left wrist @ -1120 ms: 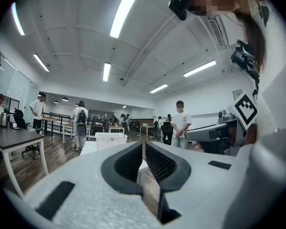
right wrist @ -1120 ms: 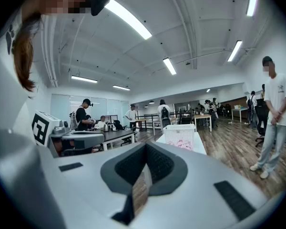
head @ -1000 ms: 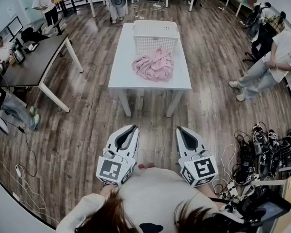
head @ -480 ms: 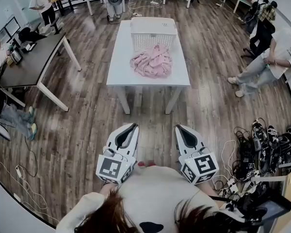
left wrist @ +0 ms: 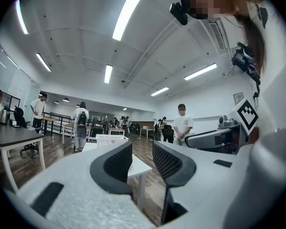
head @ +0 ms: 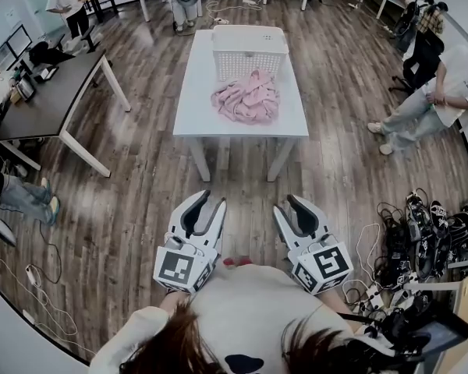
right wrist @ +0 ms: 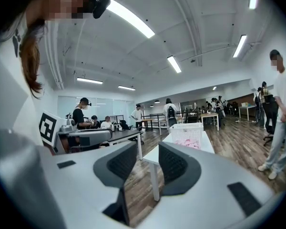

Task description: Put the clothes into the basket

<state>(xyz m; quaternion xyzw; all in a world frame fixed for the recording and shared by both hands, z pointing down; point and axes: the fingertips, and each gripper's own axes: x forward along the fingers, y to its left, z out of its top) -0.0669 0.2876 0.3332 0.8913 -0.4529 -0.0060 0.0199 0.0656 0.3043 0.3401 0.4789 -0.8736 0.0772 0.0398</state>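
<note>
Basically nothing's done yet on this one. The pink clothes (head: 248, 98) sit in a crumpled heap on the white desk (head: 193, 92), upper middle of the head view. The white mesh basket (head: 249, 51) is right behind them at the desk's far end. The heap's top edge looks like it's touching the basket's front wall, but from this far off we can't say for sure. We also can't tell if it's one garment or several. From above the basket looks empty.

We're standing well back from the desk, with open wood floor (head: 140, 193) in between. The left claw (head: 213, 201) and right claw (head: 287, 204) are low in the frame, close to the body, both pointing toward the desk. Both are opening right now, jaws partly spread. Nothing sits between them in either gripper view, just the room beyond.

What's left, as we see it, is pretty much everything: walk up, grab the heap, drop it in the basket.
</note>
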